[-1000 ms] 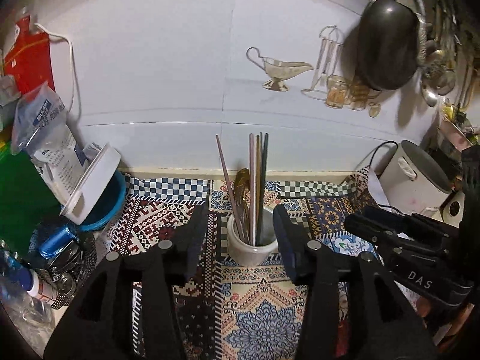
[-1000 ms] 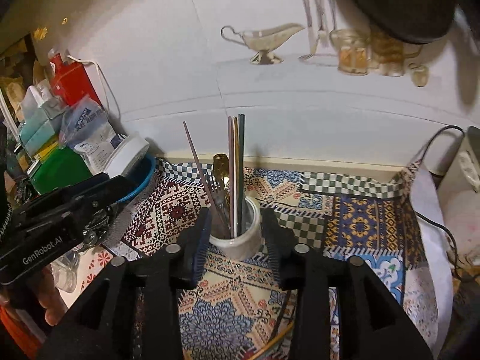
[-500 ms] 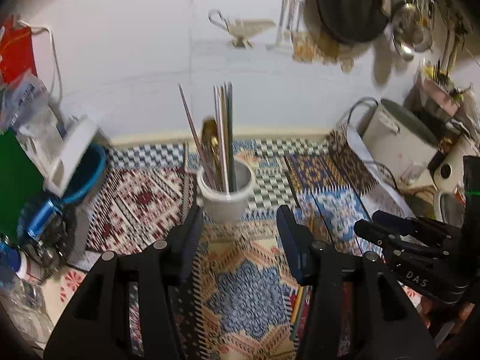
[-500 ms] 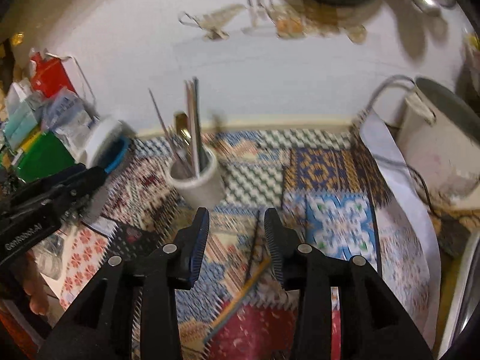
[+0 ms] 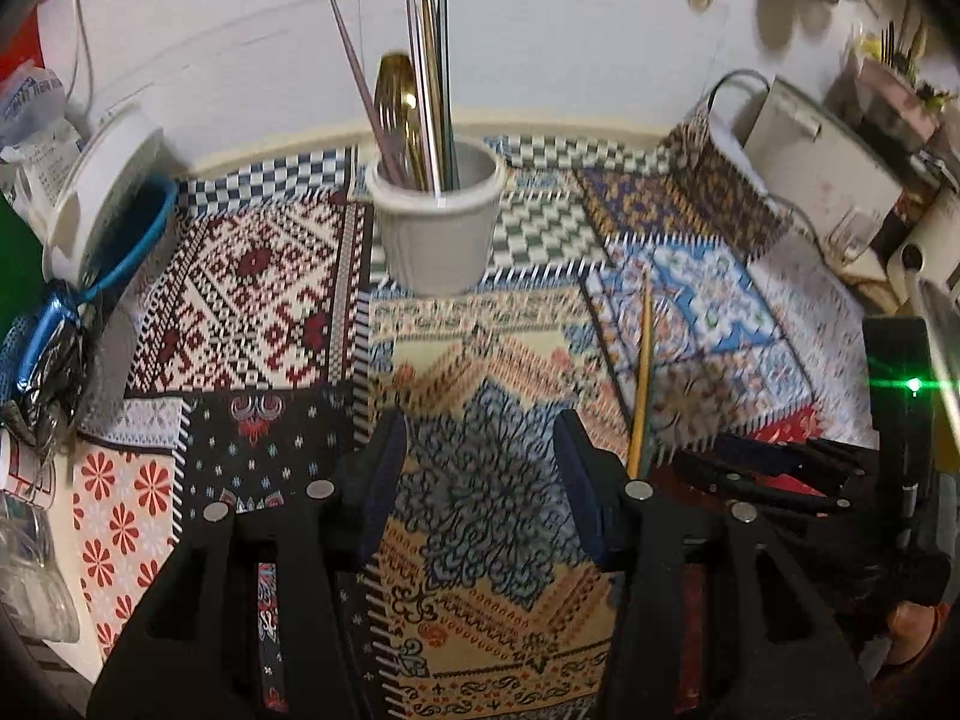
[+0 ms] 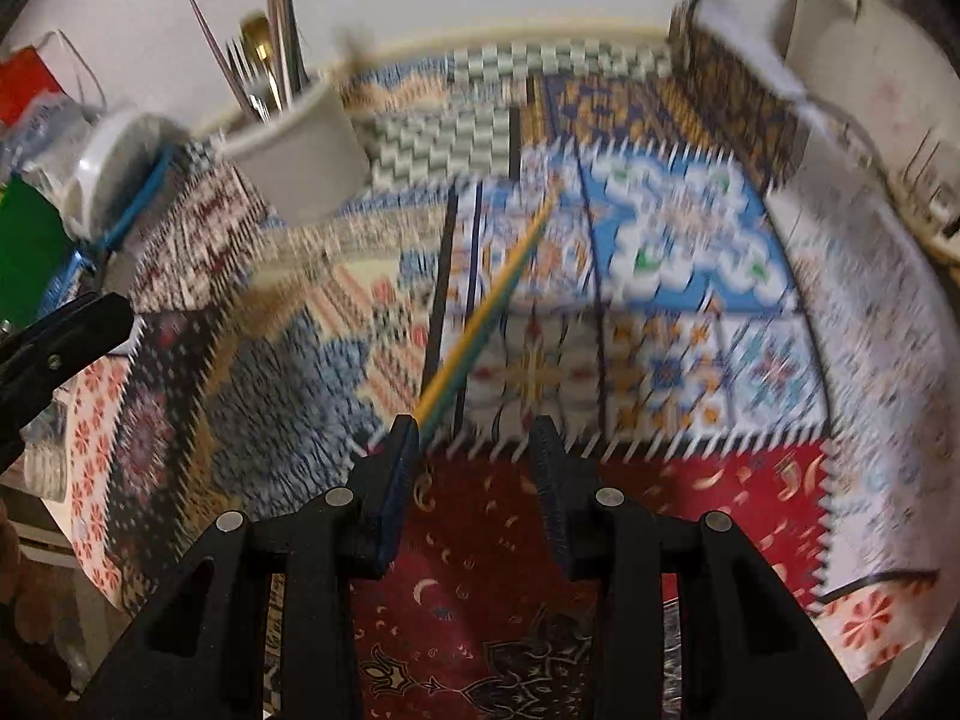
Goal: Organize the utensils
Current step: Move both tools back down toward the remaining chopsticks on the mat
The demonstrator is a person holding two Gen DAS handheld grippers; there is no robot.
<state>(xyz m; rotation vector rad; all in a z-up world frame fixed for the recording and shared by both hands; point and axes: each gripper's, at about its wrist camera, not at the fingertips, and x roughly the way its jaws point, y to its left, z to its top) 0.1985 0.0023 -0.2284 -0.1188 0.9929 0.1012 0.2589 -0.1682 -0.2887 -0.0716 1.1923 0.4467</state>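
Both my claws, left gripper [image 5: 480, 468] and right gripper [image 6: 474, 456], have dropped toward the mat, half-open and empty; the loose chopstick [image 6: 480, 324] is next for the cup [image 5: 435, 228].

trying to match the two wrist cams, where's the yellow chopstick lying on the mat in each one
Left wrist view: yellow chopstick lies right of centre, running toward the right finger of the left gripper.
Right wrist view: it runs diagonally through the centre, down toward the right gripper.
Shared landmark: the white utensil cup.
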